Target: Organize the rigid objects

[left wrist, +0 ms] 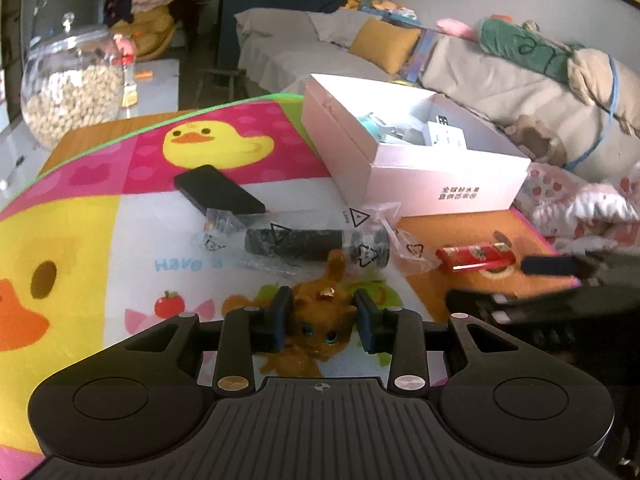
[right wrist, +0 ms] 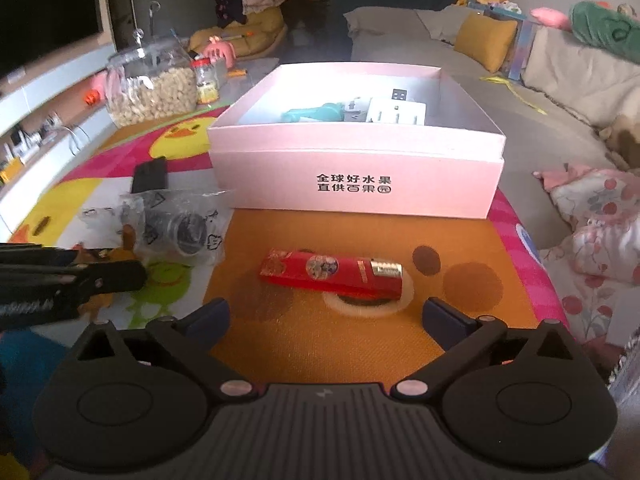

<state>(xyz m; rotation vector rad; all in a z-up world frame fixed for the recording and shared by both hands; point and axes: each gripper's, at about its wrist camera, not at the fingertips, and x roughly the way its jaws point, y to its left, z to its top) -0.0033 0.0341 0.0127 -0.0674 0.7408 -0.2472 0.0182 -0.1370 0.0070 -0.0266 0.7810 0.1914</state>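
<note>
My left gripper (left wrist: 323, 320) is closed around a small brown fuzzy animal toy (left wrist: 320, 316) on the duck-print mat. Just beyond it lie a dark cylinder in a clear plastic bag (left wrist: 316, 244) and a black phone (left wrist: 218, 190). My right gripper (right wrist: 334, 316) is open and empty, just short of a red box with a gold end (right wrist: 332, 274) on the orange part of the mat. A pink open box (right wrist: 360, 176) stands behind it and holds a teal item (right wrist: 316, 112) and a white socket block (right wrist: 396, 110). The red box also shows in the left wrist view (left wrist: 474, 256).
A glass jar of nuts (left wrist: 70, 88) and a small bottle (left wrist: 129, 84) stand at the far left. A grey sofa with a yellow cushion (right wrist: 486, 40) lies behind the box. Patterned pink bedding (right wrist: 600, 232) lies off the mat's right edge.
</note>
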